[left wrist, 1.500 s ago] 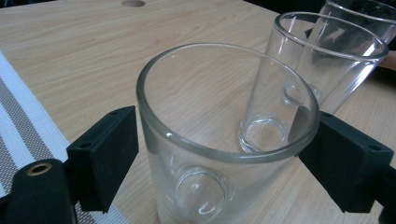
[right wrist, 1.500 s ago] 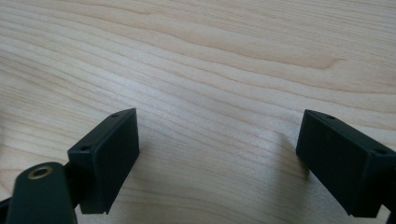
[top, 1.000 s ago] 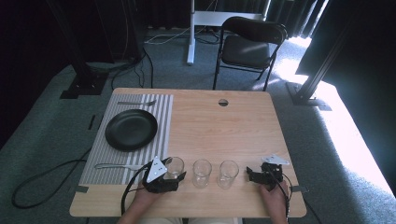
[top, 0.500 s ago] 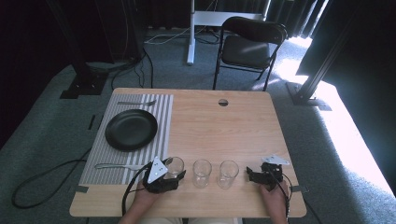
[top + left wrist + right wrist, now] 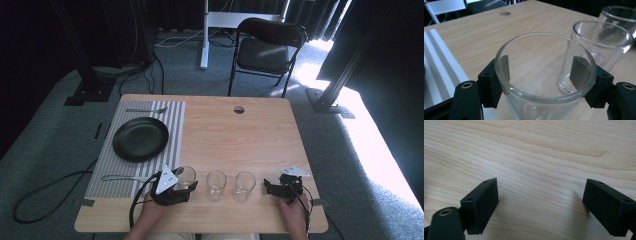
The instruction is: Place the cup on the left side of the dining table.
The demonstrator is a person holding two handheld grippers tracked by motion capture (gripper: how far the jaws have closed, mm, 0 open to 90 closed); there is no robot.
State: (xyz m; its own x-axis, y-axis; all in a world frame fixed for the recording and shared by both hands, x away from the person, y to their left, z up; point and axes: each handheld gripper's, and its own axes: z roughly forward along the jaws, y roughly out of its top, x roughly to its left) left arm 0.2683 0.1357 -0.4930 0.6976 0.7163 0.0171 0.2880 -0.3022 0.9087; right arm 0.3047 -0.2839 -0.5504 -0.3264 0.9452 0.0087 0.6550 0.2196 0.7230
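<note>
From where I'm sitting, the nearest glass (image 5: pixel 541 82) in the left gripper view is chopped off by the bottom edge, so I can't see its base, and I can't tell if the pads (image 5: pixel 580 72) are actually pressing the wall or just sitting beside it. The far glass (image 5: pixel 617 17) runs out of the top right corner. In the high view the fork (image 5: pixel 146 109) past the plate (image 5: pixel 140 138) is too small to make out properly.
</note>
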